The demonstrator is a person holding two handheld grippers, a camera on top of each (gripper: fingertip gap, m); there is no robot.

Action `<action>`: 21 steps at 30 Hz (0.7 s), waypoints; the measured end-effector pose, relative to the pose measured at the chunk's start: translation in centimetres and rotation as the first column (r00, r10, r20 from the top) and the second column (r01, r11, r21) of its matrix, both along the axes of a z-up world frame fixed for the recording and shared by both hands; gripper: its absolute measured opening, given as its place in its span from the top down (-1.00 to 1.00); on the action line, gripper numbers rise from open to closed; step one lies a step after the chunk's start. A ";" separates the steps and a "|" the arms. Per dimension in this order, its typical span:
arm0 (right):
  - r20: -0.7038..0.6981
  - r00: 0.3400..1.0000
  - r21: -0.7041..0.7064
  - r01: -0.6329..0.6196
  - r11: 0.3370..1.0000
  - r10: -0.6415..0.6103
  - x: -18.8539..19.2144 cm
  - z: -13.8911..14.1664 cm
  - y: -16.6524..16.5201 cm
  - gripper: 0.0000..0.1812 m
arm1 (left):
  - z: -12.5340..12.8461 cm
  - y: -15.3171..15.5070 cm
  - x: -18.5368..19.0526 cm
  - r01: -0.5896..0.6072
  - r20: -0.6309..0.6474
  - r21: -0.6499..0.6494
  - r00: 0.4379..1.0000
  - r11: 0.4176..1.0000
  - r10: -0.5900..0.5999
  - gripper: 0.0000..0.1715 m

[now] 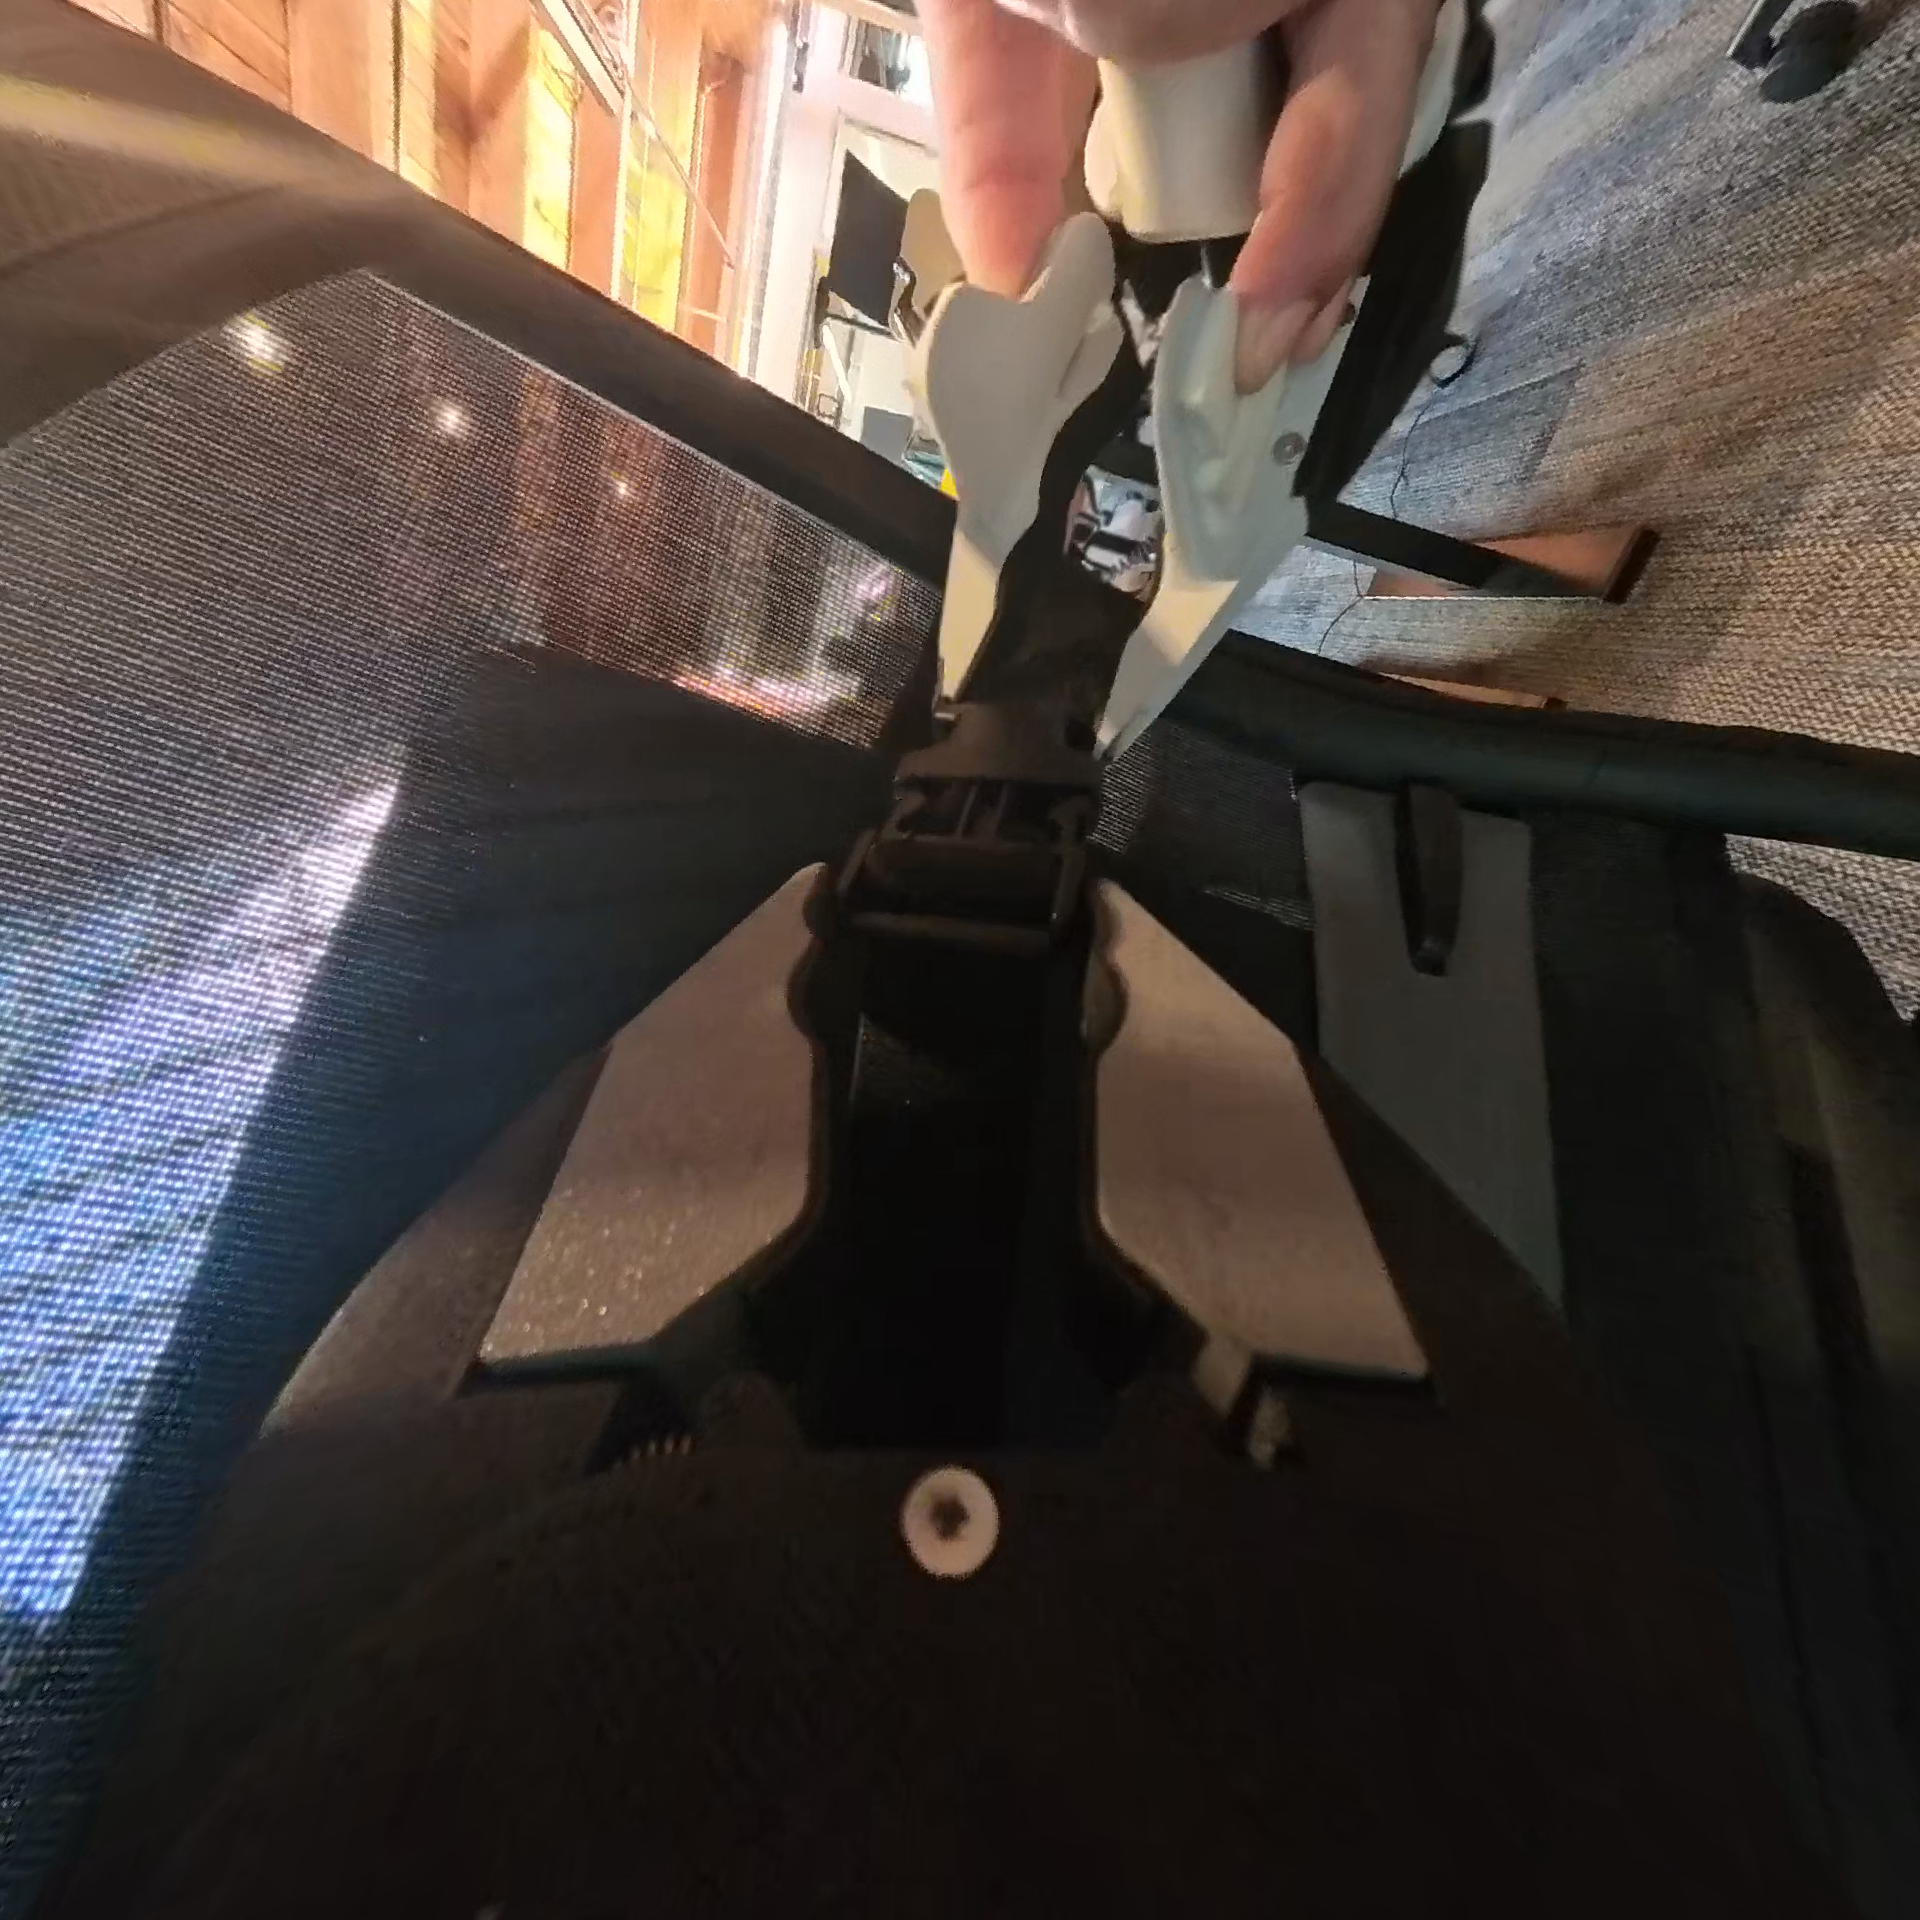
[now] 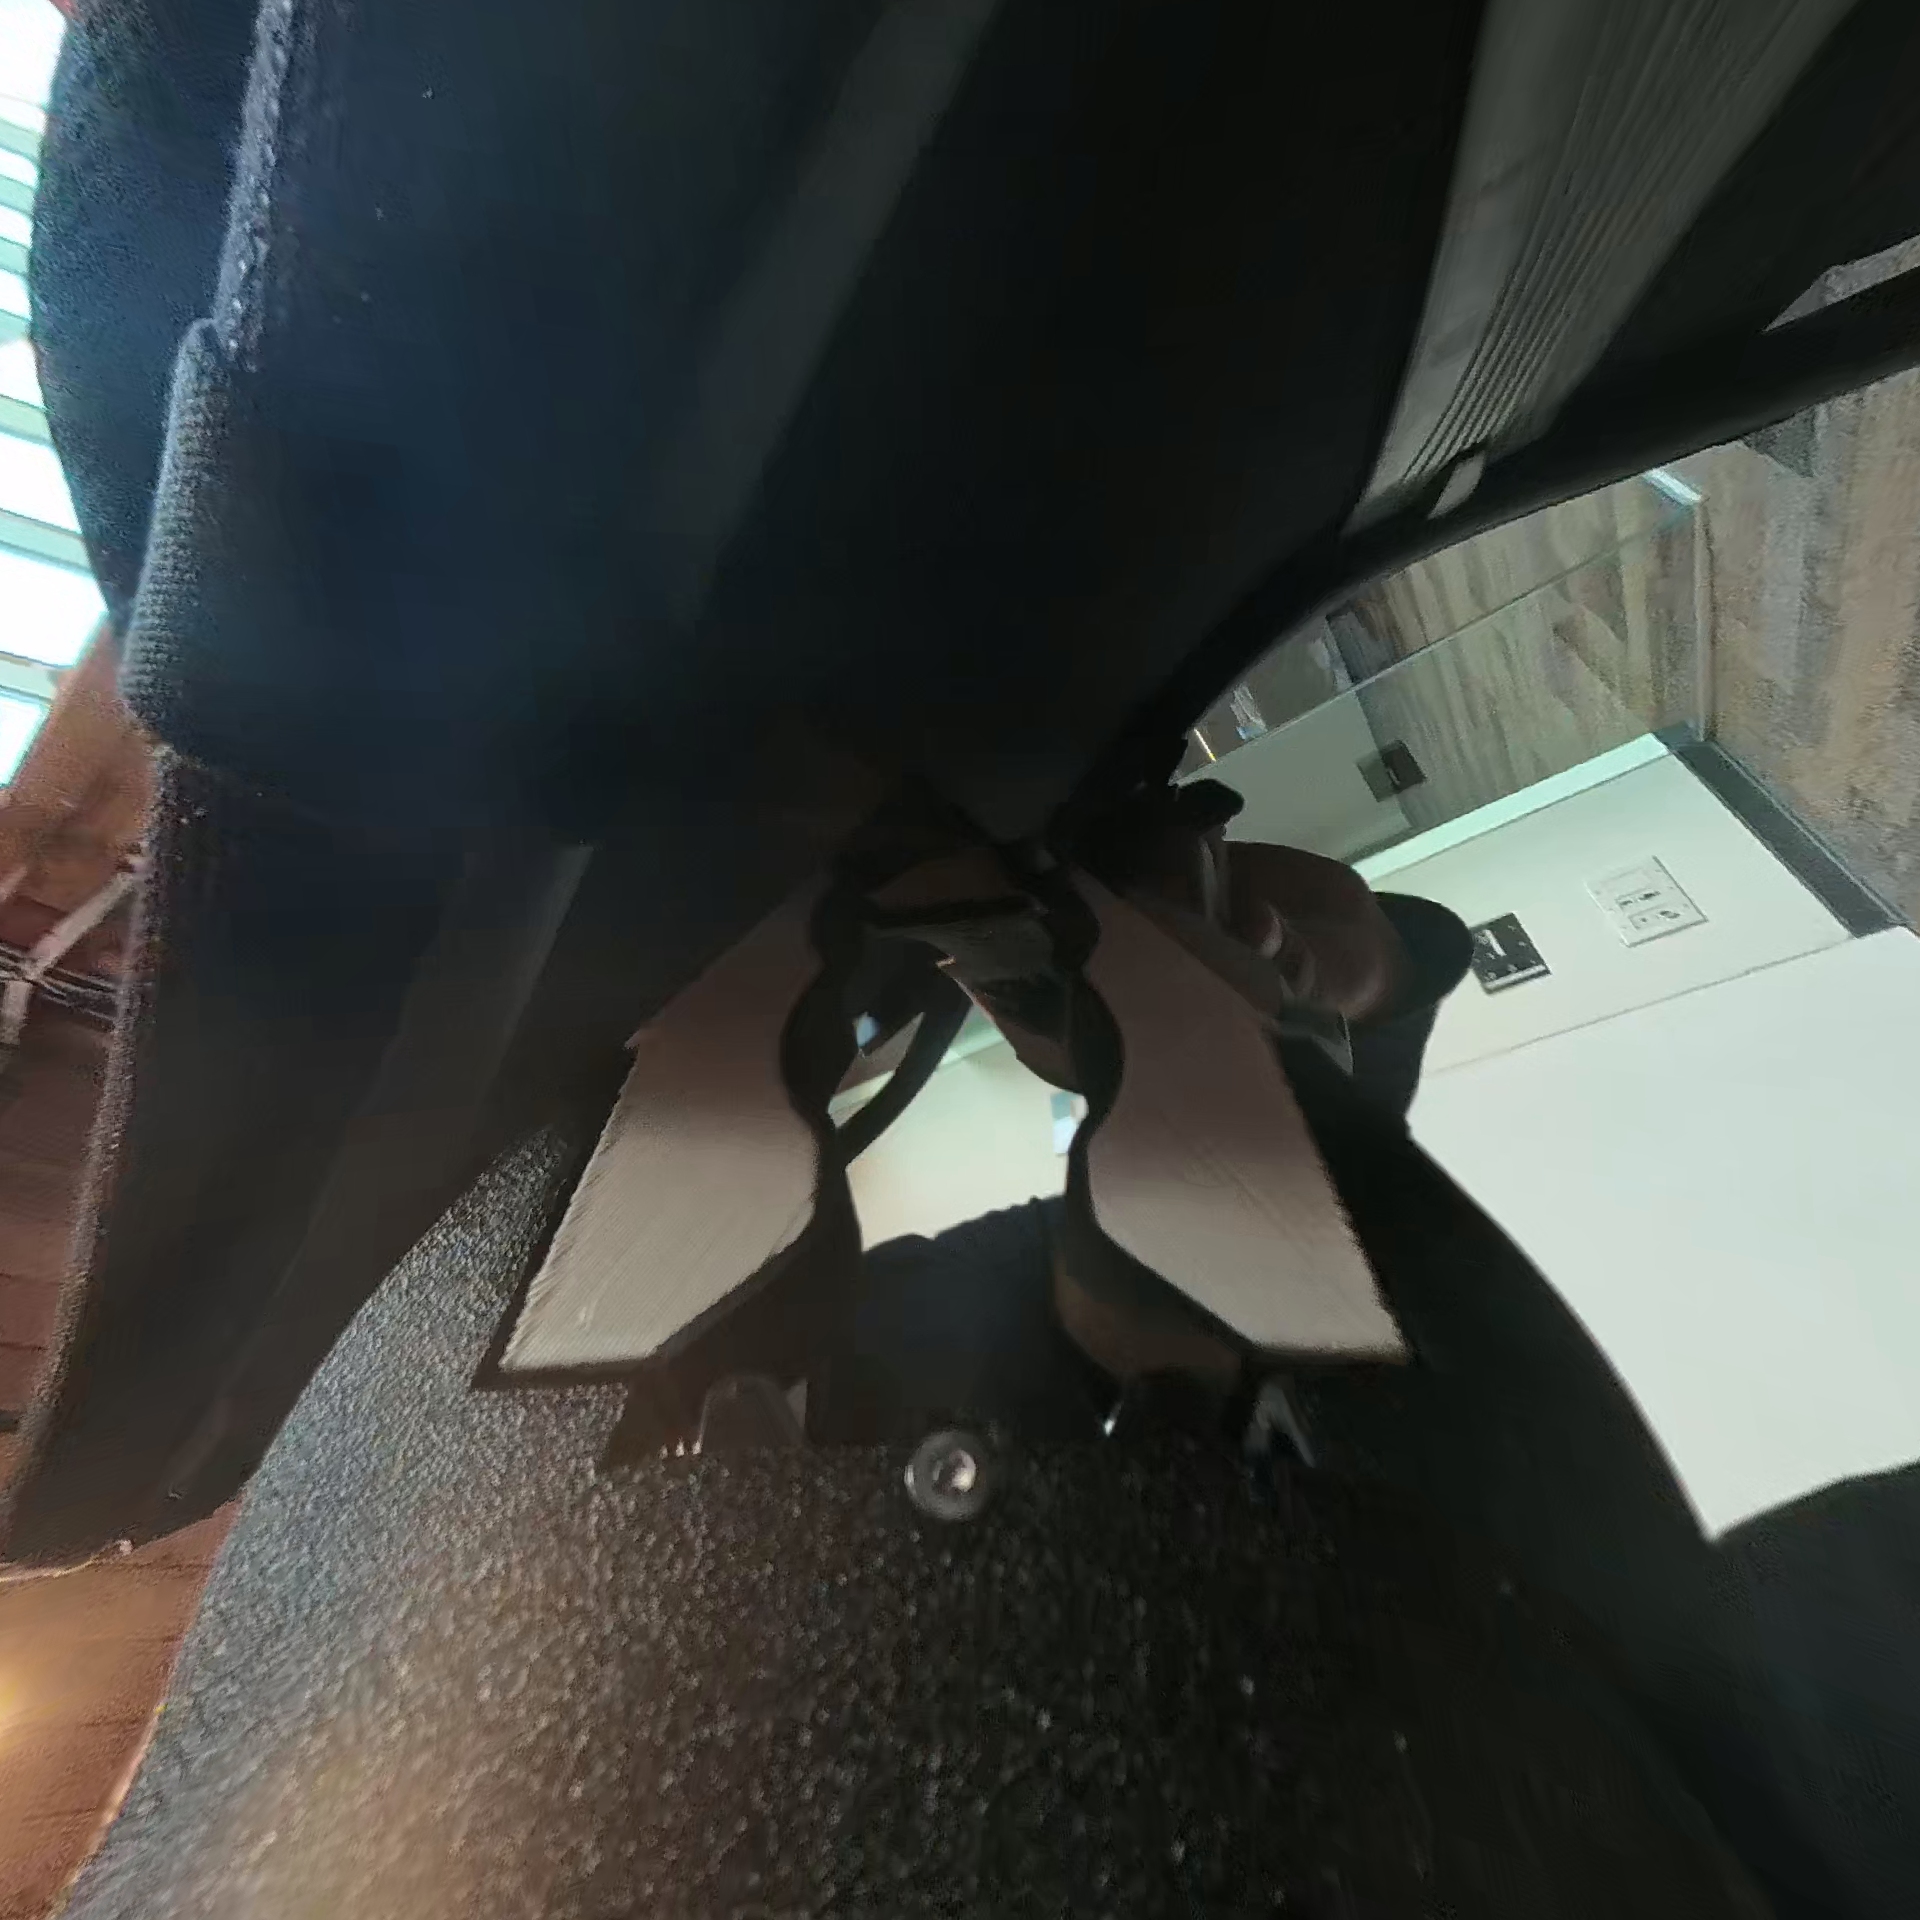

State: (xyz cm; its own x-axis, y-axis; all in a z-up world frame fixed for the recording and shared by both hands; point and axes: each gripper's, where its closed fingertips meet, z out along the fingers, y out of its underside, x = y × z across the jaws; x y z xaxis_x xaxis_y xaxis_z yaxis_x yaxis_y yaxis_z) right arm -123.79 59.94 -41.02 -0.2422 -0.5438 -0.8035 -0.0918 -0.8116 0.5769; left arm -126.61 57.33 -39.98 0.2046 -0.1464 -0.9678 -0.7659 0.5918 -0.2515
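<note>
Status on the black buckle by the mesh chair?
Done: left gripper is shut on the lower strap, right gripper on the upper strap. In hand: the buckle halves sit together between them. Left: a full latch is not visible, and neither gripper has let go.

Left wrist view sits tilted, right up close behind its own gripper, facing a black buckle against a mesh panel, carpet off to the right. Right wrist view looks along its gripper, pressed near dark fabric. The 2 views share the buckle area.
</note>
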 end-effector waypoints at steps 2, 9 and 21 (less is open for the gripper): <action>0.004 0.999 0.021 -0.040 0.999 0.040 -0.2 0.2 -0.4 0.68 | 0.0 0.1 0.0 0.002 0.015 -0.004 1.000 1.000 -0.002 0.49; 0.049 0.988 0.021 -0.151 0.988 0.149 -0.7 -0.3 -1.7 0.67 | -0.8 -1.2 2.1 0.102 0.005 -0.023 0.995 0.995 -0.102 0.50; 0.017 0.970 0.014 -0.243 0.970 0.242 0.1 -0.7 -4.0 0.76 | -2.7 0.1 1.2 0.037 0.030 -0.120 0.999 0.992 -0.034 0.50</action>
